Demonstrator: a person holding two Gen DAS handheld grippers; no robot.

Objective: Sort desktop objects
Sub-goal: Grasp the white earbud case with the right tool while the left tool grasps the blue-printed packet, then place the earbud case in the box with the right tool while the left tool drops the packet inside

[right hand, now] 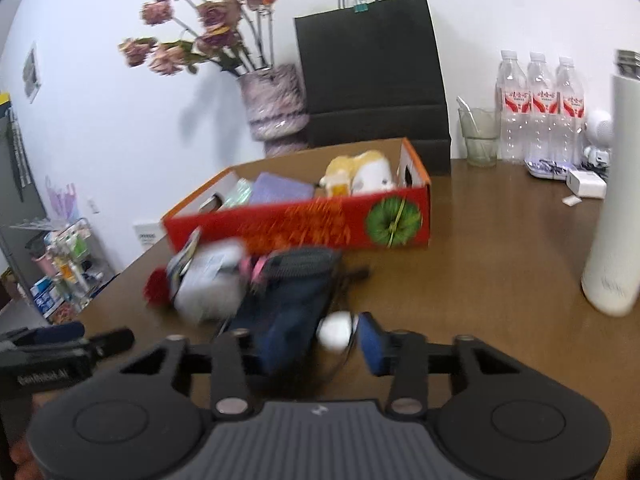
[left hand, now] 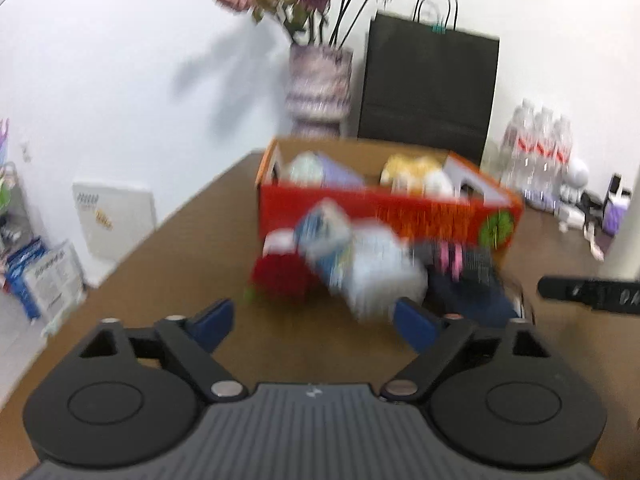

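Left claw [left hand: 314, 326] gapes before clutter [left hand: 360, 264] fronting the red box [left hand: 384, 210].

Bright, even indoor light; heavy motion blur, fisheye bending edges, flower shadow on wall.

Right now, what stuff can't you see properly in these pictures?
- Pile by the red box: motion blur in both views; only a red fuzzy thing, something white and a dark pouch show, not what they are.
- Box contents: front wall hides the lower parts.
- Pouch: right gripper covers its near end, left finger unseen.
- White bottle: cut off by the right view's edge.
- Left gripper: open, holding nothing.
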